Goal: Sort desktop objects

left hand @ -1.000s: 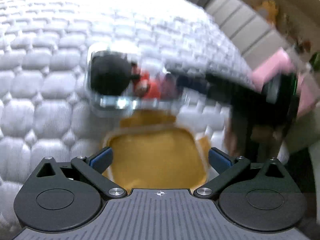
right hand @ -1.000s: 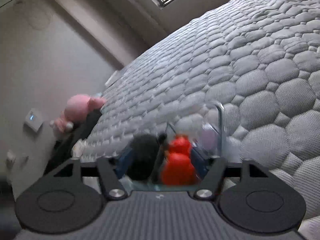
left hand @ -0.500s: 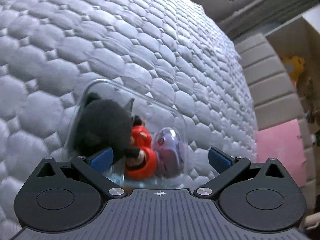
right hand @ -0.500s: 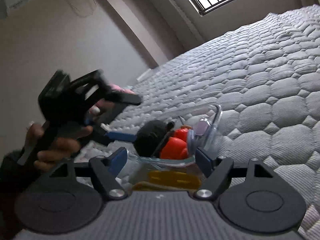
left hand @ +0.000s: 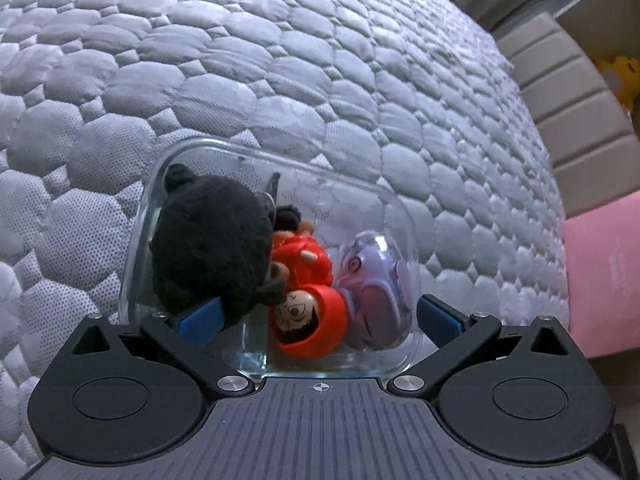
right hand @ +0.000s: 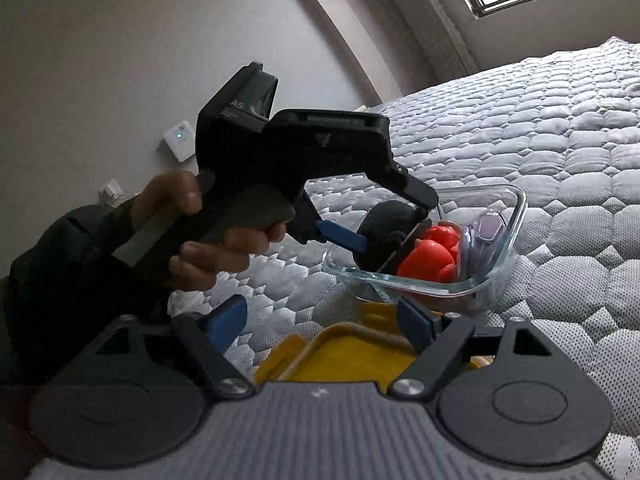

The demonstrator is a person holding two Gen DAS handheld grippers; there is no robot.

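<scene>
Glass, and tilted: the clear box [left hand: 280,208] sits on the quilted bed [left hand: 280,60] with its near end raised, apparently propped on the yellow lid [right hand: 344,356] that lies just in front of it in the right wrist view. Inside it are a black plush toy [left hand: 208,240], a red-hooded figure [left hand: 308,304] and a pale purple case [left hand: 376,292], packed side by side and touching. The left claw [left hand: 318,316] is spread wide, one blue finger [left hand: 200,318] against the plush inside the box and the other finger out beyond the box's right wall; it grips nothing. The right claw [right hand: 320,320] is also wide open and empty, poised above the yellow lid, its fingers on either side of the lid's far edge. The main risk seems to be the tilt. A push from the left finger on the plush could slide the box off its prop, or tip it so that the figure and the case roll out onto the soft bed. If the right claw took the lid and pulled it away, the box could drop and jolt its contents. Glass is slick under the fingers, so a hold on the wall could slip. If the lid is meant to close the box, the plush stands above the rim and may block it.
</scene>
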